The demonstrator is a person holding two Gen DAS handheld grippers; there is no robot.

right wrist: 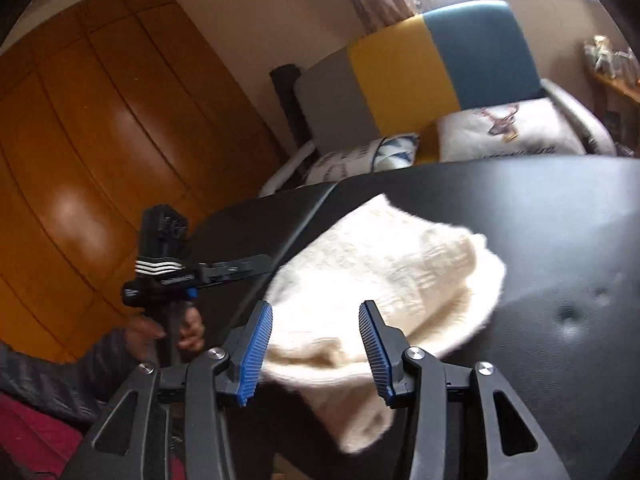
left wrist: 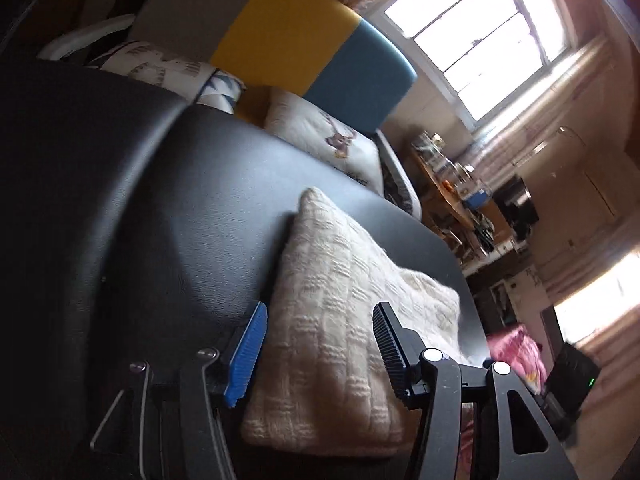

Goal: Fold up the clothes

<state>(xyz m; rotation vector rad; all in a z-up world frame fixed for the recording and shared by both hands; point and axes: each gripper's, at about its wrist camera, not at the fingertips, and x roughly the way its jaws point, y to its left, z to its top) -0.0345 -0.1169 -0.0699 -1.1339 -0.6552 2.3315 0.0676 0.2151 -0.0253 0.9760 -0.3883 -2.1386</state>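
Garment: a cream knitted garment [left wrist: 348,312] is being shown lying bunched and partly folded on a black table [left wrist: 168,208], near the table's front edge; in the right wrist view one end of the knit [right wrist: 384,292] is being seen drooping over that edge.

Left gripper [left wrist: 320,344]: its jaws are being held wide, with the knit lying between them; no cloth is being pinched, and whether the fingers are touching the fabric cannot be told.

Right gripper [right wrist: 316,344]: its jaws are likewise being held wide over the front of the garment, with nothing being gripped.

Risk, slipping: the overhanging end is judged likely to be dragged off the table if the knit is pulled toward the edge, since the tabletop looks smooth.

Risk, partial grasp: because the fabric is thick and layered, only the top layer may be caught, and the fold already made may be undone.

Risk, crooked fold: uneven bites by the two grippers are judged likely to leave the edges skewed.

Surroundings: a yellow and blue chair [right wrist: 440,64] with printed cushions [right wrist: 504,128] is being seen behind the table, beside a wooden wardrobe [right wrist: 100,140].
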